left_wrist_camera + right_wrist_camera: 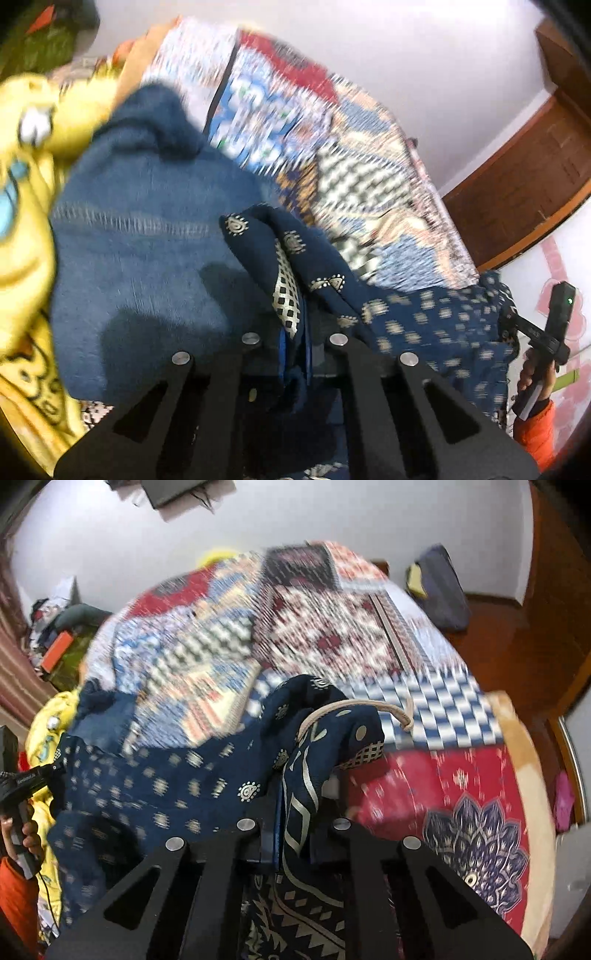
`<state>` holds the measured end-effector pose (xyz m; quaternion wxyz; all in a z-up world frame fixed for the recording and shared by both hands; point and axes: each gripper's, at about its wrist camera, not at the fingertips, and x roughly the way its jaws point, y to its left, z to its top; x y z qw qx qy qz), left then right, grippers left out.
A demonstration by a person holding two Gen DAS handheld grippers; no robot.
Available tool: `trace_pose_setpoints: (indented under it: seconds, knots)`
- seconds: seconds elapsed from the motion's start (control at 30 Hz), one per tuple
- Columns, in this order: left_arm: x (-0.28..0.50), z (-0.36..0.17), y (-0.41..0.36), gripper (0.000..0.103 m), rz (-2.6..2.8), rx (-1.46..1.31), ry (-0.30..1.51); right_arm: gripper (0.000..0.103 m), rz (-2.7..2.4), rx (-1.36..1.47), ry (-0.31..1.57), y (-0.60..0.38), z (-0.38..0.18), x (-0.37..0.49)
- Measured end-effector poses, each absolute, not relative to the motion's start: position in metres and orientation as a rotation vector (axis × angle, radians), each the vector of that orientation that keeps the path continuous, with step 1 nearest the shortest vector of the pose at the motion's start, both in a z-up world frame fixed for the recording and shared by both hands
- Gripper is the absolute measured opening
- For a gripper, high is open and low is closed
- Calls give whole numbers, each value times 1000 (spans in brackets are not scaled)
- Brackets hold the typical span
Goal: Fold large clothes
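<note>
A large navy garment (424, 317) with small cream motifs hangs stretched between my two grippers above a bed. In the left wrist view my left gripper (293, 332) is shut on a bunched edge of it, with a cream checked trim showing between the jaws. My right gripper (295, 834) is shut on the opposite edge of the navy garment (155, 775), where a cream geometric border and a beige drawstring loop (354, 705) show. The right gripper (550, 332) also appears at the right of the left view, held in a hand with an orange sleeve.
A patchwork bedspread (332, 635) covers the bed below. A blue knitted garment (140, 221) and a yellow cartoon-print cloth (22, 229) lie at the left. A wooden door (535, 192) stands behind, and a dark cushion (439, 587) lies on the floor.
</note>
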<state>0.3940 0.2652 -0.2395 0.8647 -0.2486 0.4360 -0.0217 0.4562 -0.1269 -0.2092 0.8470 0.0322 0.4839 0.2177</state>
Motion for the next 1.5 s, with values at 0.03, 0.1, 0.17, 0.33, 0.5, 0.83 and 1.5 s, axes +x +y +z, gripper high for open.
trace_pose_setpoints:
  seconds: [0.03, 0.1, 0.17, 0.33, 0.5, 0.83, 1.5]
  knots:
    - [392, -223, 264, 5, -69, -518, 881, 9, 470, 70, 1006, -124, -203, 458]
    - [392, -199, 264, 5, -84, -496, 836, 9, 490, 70, 972, -115, -185, 466]
    - [395, -180, 264, 5, -81, -470, 799, 9, 504, 63, 940, -103, -174, 473]
    - [426, -167, 276, 5, 27, -386, 788, 9, 486, -20, 876, -71, -158, 494]
    - [461, -206, 298, 5, 108, -396, 892, 9, 440, -82, 903, -61, -178, 516]
    - [474, -272, 290, 6, 170, -257, 1036, 18, 400, -163, 999, -72, -227, 532]
    - [335, -152, 235, 66, 108, -147, 979, 60, 444, -240, 970, -104, -127, 390]
